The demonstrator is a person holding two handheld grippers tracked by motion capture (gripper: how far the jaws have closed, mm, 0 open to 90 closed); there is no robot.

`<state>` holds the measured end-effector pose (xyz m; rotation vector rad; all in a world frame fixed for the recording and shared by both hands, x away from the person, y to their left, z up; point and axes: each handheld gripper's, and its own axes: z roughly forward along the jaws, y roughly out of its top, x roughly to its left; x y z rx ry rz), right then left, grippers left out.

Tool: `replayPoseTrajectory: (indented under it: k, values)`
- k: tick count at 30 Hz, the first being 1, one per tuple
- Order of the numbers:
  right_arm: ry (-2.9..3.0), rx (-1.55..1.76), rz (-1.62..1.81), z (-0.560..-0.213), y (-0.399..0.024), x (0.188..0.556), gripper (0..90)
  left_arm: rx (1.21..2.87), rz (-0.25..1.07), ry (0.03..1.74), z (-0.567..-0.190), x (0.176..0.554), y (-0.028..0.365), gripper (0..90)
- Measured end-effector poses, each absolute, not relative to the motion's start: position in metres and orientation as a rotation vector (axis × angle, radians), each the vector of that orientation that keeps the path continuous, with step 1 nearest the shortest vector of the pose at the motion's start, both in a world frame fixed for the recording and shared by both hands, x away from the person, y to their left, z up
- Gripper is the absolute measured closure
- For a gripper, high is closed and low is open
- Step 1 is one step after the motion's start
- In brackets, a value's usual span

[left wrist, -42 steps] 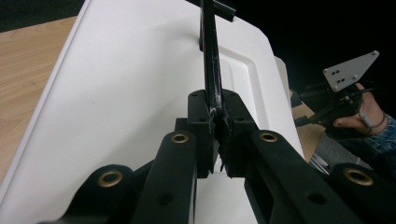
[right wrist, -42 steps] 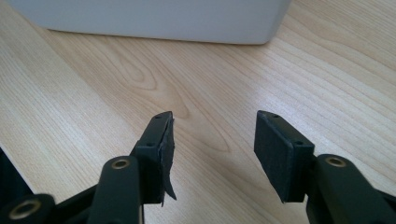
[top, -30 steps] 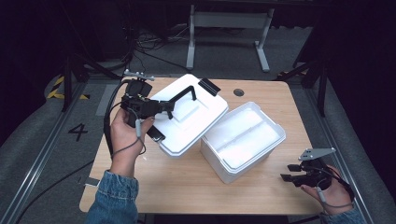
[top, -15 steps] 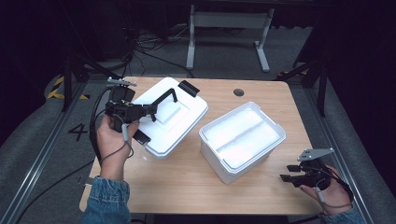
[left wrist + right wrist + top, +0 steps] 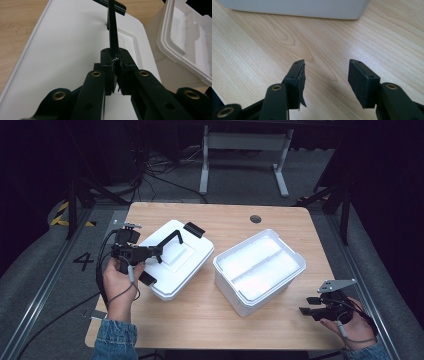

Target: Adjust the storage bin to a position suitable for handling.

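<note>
- Two grippers: left gripper [image 5: 161, 251] clamps lid handle [image 5: 112, 30]; lid [image 5: 175, 265] sits on desk [image 5: 200, 320], just left of open box [image 5: 260, 270].
- Right gripper [image 5: 311, 305] wide, empty, near box's front-right.
- Risk: thin handle may slip, lid could tilt w/ one-sided pull.

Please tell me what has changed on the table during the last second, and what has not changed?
The left gripper, shut on the black handle of the white foam lid, carried it left, off the white foam box. The box, now open, and the open right gripper stayed put.
</note>
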<state>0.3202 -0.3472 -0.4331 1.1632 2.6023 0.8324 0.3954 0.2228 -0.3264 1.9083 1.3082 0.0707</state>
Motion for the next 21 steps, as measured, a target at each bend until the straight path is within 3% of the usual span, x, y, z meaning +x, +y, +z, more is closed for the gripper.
replayPoseTrajectory:
  k: [21]
  values:
    - [2.624,1.144,0.808,-0.438,-0.342,0.321,48.4,1.927,-0.024,1.376,-0.383,0.408,0.232,84.7]
